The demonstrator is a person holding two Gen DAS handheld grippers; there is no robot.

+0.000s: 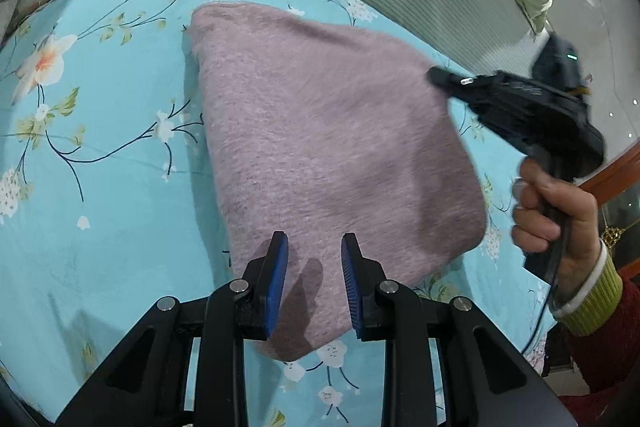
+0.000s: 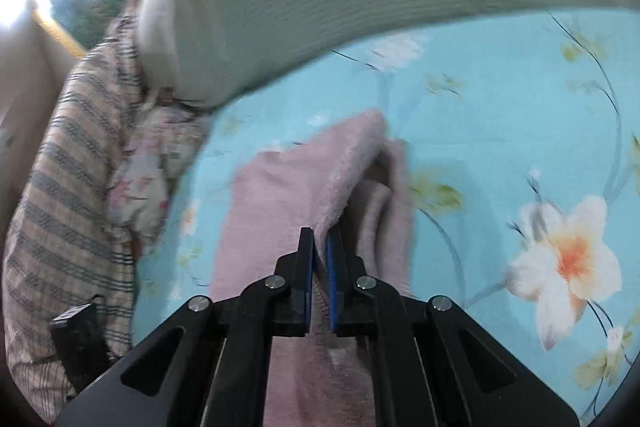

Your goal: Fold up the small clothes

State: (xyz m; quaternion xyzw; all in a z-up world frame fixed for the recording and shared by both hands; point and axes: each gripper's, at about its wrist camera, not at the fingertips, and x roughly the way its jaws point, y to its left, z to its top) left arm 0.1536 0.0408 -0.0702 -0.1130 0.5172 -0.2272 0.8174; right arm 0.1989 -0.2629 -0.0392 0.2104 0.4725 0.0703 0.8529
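Our right tool (image 2: 319, 243) pinches the fuzzy pink knitted garment's (image 1: 320, 131) edge at centre frame; our left tool (image 1: 314, 247) hovers narrowly parted above it.

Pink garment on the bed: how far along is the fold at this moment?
Done: the pink garment already lies doubled into a compact shape on the floral sheet. In hand: the right gripper is shut on a raised edge, layers showing beside it; the left gripper hangs open above the near corner. Left: laying that edge over and flattening.

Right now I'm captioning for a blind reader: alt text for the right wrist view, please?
The right gripper is clamped on a raised edge of a fuzzy pink garment lying on a turquoise floral bedsheet.
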